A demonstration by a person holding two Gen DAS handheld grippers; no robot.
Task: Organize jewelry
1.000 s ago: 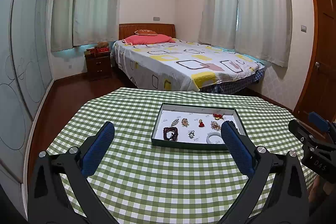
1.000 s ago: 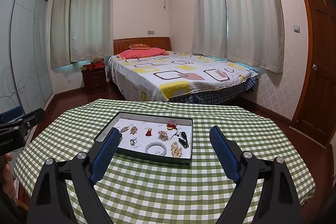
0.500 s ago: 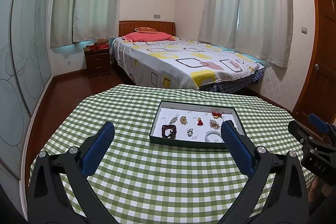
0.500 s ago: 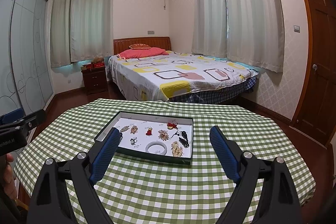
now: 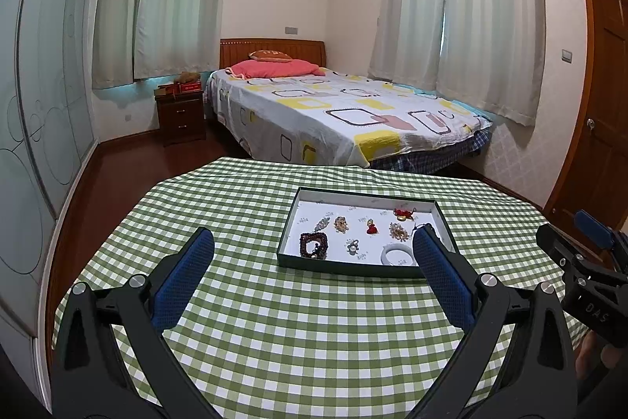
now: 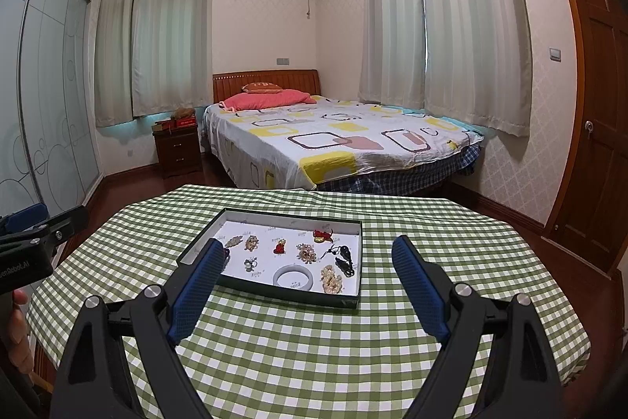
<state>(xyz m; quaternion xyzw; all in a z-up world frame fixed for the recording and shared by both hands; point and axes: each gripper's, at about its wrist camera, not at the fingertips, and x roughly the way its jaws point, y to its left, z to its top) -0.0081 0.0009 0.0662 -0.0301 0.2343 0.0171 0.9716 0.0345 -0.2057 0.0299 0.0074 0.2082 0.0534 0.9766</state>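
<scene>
Both grippers spread wide, nothing held. Your left gripper [image 5: 313, 249] hangs above the near cloth; your right gripper [image 6: 308, 257] does the same, its left finger [image 6: 198, 287] overlapping the tray's near-left corner in its own view.

The tray [image 5: 345, 269] sits mid-table [image 5: 274, 340] on the green check cloth. All the jewelry is inside it, spread in loose rows, pieces apart from one another:
- dark bead bracelet [image 5: 313, 245], near-left
- silver leaf brooch [image 5: 323, 222] and gold brooch [image 5: 340, 224], far-left
- small ring [image 5: 353, 247], centre
- red charm [image 5: 372, 228], centre
- red-and-gold piece [image 5: 404, 214], far-right
- gold cluster [image 5: 398, 230], right of centre
- white bangle [image 6: 293, 277], near edge
- black corded piece [image 6: 342, 258] and pale bead piece [image 6: 331, 278], right side; only the right view shows them, as your left finger hides them in the other.

Change over the last second: in the left view the tray has slid up and shrunk slightly, more cloth showing in front, so your left gripper has tilted or drawn back a little. The right view is nearly the same as before. No piece in the tray has shifted, and neither gripper has altered its spread.

Meaning for the task: no contact with any piece, only a camera adjustment. Everything lying apart in the tray fits either a sorted layout or one awaiting sorting; these views do not settle which.
</scene>
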